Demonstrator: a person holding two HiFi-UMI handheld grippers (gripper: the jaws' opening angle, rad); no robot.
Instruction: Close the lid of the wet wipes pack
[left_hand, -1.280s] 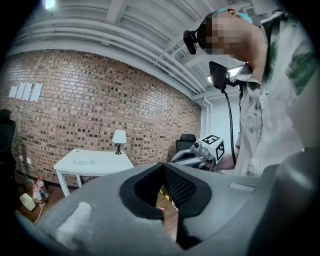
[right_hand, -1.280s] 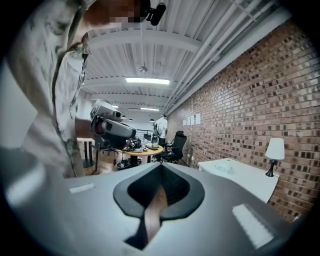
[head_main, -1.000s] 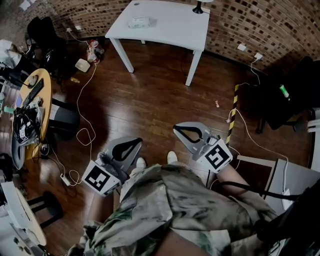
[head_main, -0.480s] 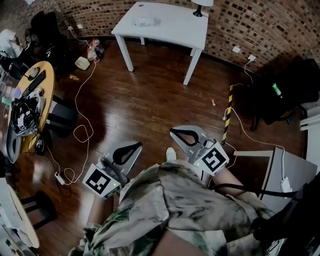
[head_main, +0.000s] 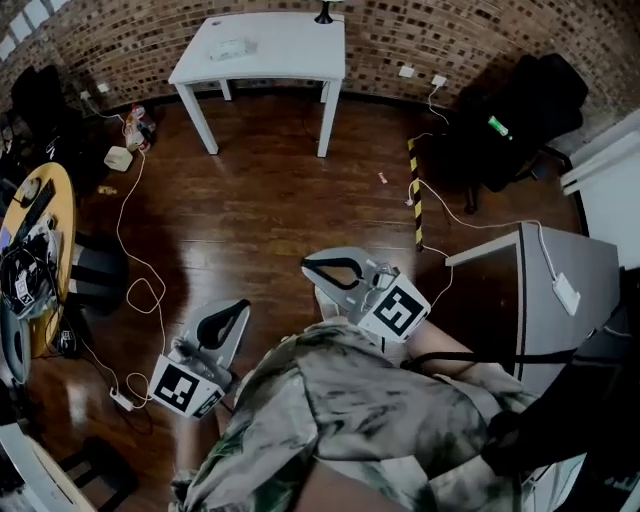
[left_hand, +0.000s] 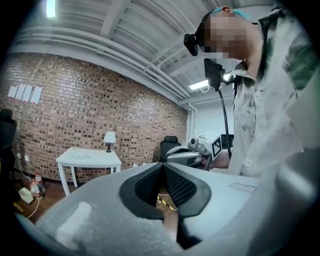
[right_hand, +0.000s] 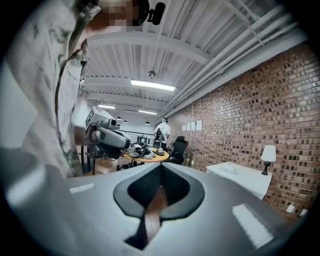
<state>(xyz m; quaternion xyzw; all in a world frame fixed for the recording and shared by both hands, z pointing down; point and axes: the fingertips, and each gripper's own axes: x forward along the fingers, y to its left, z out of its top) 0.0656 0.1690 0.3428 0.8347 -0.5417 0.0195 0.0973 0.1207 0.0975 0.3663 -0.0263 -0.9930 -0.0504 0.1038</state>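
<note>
The wet wipes pack (head_main: 232, 47) lies on a white table (head_main: 290, 55) by the far brick wall, well away from both grippers. Its lid is too small to make out. My left gripper (head_main: 222, 325) hangs low at the person's left side, and my right gripper (head_main: 335, 270) is held in front of the body. On both, the jaw tips meet and nothing is between them. The left gripper view shows the table (left_hand: 89, 157) with the pack (left_hand: 80, 156) as a small pale shape. The right gripper view has the table (right_hand: 240, 176) at the right.
Cables trail over the dark wood floor (head_main: 270, 200). A round yellow table (head_main: 35, 215) with clutter stands at the left, a black chair (head_main: 515, 120) at the back right and a grey desk (head_main: 555, 290) at the right. A lamp (left_hand: 109, 137) stands on the white table.
The head view has swung right, so the white table now sits further left in it. Both grippers have drifted left and slightly down with the body, and both remain shut.
</note>
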